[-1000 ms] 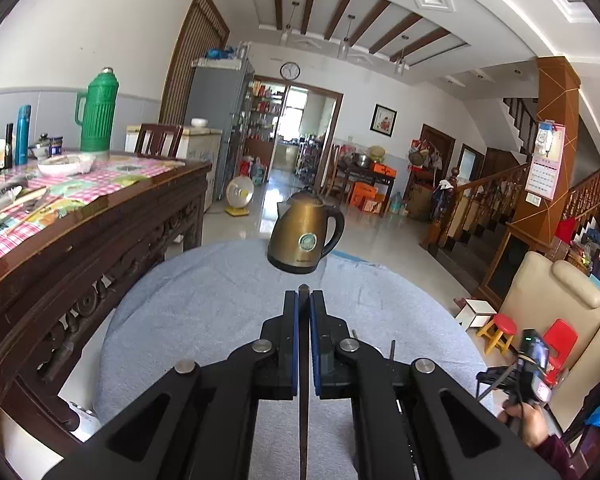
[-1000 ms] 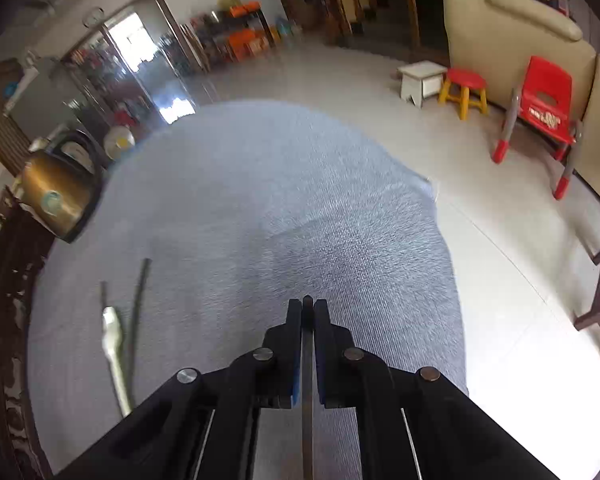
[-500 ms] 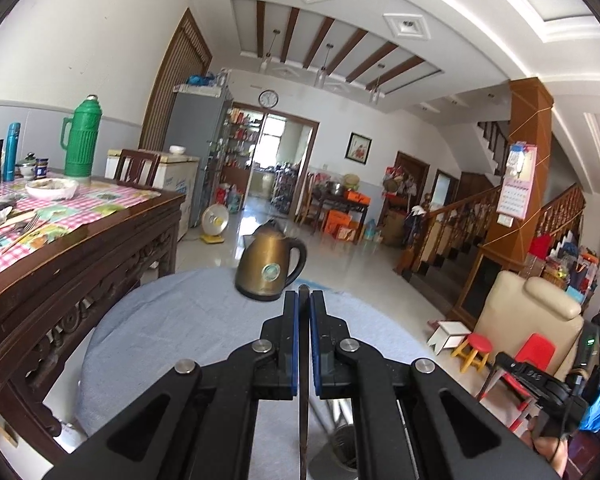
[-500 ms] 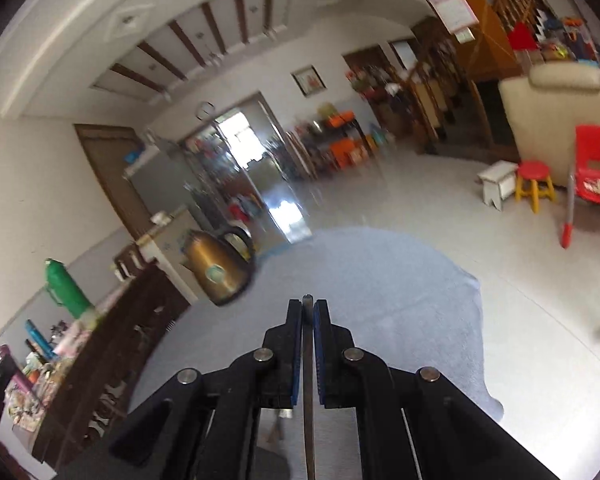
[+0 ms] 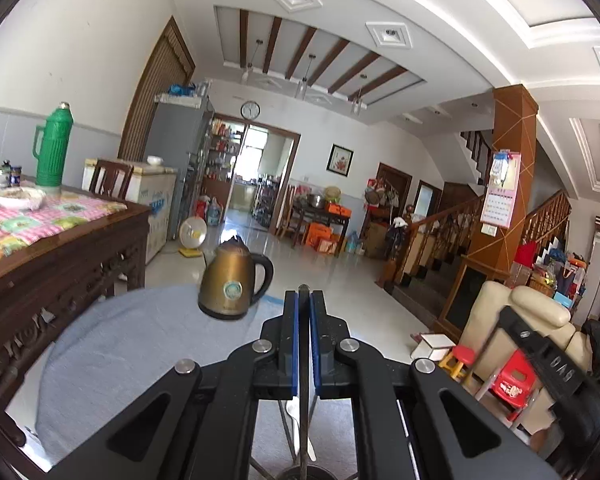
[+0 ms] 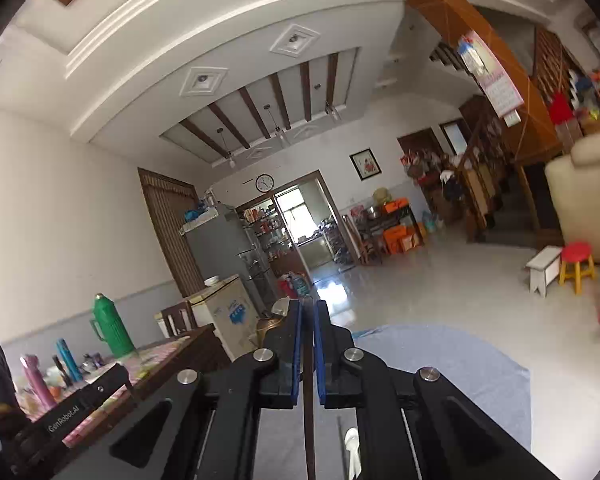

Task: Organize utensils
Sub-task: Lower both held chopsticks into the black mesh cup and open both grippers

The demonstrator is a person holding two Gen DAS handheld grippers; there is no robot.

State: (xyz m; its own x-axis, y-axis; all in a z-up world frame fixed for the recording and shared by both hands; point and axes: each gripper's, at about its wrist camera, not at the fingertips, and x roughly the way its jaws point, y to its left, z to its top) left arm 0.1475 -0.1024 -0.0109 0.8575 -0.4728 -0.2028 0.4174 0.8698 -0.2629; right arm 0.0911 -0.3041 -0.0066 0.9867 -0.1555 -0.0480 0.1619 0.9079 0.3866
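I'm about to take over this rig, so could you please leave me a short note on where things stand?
Left hand-held gripper: shut on a thin dark stick, likely a chopstick.
Right hand-held gripper: shut on a second chopstick.
Both point level, above the grey tablecloth.
A white spoon lies on the cloth below; a holder's rim barely shows.
Done: both sticks picked up.
Left: stow them, then the spoon.

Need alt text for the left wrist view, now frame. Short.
The left claw, shut on a thin dark stick like a chopstick, points across a grey-clothed table toward a bronze kettle. A white spoon lies on the cloth below the claw. Behind is a large tiled room, with a green thermos at left.
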